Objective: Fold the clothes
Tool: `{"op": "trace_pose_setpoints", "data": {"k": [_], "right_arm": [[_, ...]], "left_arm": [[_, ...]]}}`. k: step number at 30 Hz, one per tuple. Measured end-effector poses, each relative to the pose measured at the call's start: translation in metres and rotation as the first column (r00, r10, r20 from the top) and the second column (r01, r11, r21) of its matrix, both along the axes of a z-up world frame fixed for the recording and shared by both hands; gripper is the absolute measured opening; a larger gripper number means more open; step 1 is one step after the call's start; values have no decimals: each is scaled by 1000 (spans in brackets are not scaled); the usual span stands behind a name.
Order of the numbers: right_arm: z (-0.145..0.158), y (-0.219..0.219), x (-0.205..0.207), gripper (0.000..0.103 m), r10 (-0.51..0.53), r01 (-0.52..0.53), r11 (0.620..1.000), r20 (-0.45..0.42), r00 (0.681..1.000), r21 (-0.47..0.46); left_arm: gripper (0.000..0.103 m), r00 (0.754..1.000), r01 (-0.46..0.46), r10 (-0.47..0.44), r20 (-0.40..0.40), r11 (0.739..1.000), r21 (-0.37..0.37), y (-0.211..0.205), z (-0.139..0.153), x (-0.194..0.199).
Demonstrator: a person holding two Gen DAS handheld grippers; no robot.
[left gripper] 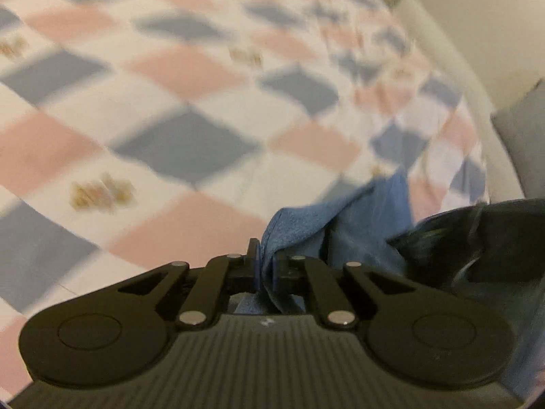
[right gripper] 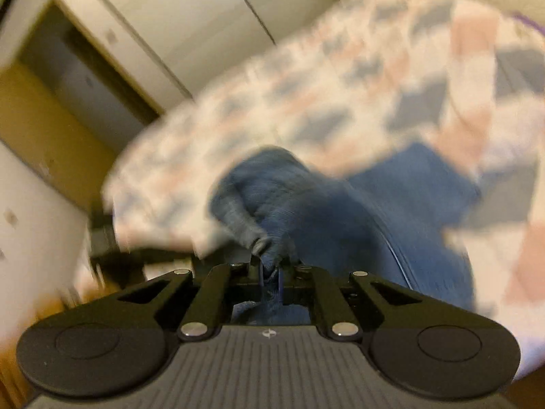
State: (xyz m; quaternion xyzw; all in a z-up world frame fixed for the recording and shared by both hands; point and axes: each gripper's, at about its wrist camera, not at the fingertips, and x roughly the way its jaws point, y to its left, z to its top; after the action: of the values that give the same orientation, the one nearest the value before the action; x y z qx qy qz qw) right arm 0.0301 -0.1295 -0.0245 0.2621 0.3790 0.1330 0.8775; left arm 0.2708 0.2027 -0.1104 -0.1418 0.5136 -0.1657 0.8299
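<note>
Left wrist view: left gripper at 6 o'clock, jaws pinched together on a fold of blue garment. Cloth comes out between the pads and runs up toward 2 o'clock, lying over the checked bedspread (pink, grey-blue and white squares, small tan prints). Bedspread fills most of the frame, motion-blurred. Dark object at 3–4 o'clock, touching or overlapping the garment's edge; can't tell what it is. Pale wall at 1–2 o'clock beyond the bed's edge.

Right wrist view: heavy blur. Right gripper at 6 o'clock, jaws clamped on a bunched bit of the same blue garment. Fabric rises in a hump just past the fingertips, rest spreads toward 3–4 o'clock on the bedspread, which covers 12 to 4 o'clock. White cabinet doors at 11–12 o'clock, doorway with wood frame at 9–10 o'clock. Dark item at 8 o'clock by the bed's edge, unidentifiable.
</note>
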Motion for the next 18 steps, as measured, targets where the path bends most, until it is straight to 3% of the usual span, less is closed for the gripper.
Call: {"op": "trace_pose_setpoints", "data": {"k": [2, 5, 8, 11, 13, 14, 16, 18], "right_arm": [[39, -5, 25, 8, -35, 32, 999, 69, 997, 42], [94, -17, 62, 8, -88, 60, 987, 193, 977, 147], [147, -27, 92, 8, -143, 57, 964, 325, 935, 260], [195, -35, 110, 8, -174, 19, 946, 456, 873, 324], [218, -45, 116, 8, -189, -17, 928, 508, 840, 373], [225, -51, 116, 8, -190, -33, 923, 530, 827, 383], [231, -66, 114, 7, -187, -55, 921, 559, 808, 387], [220, -87, 107, 7, -181, -56, 923, 557, 810, 381]], "left_arm": [[4, 994, -71, 72, 76, 997, -15, 23, 36, -1], [4, 955, -196, 193, 223, 980, -9, 60, 106, -1], [4, 863, -326, 302, 405, 945, -12, 91, 188, -15], [4, 742, -427, 371, 559, 904, -33, 106, 265, -40], [4, 674, -467, 379, 634, 884, -31, 100, 304, -59], [4, 654, -478, 377, 655, 878, -27, 92, 314, -68], [5, 634, -496, 376, 676, 868, -18, 75, 322, -88], [5, 647, -507, 388, 656, 862, -9, 55, 306, -107]]}}
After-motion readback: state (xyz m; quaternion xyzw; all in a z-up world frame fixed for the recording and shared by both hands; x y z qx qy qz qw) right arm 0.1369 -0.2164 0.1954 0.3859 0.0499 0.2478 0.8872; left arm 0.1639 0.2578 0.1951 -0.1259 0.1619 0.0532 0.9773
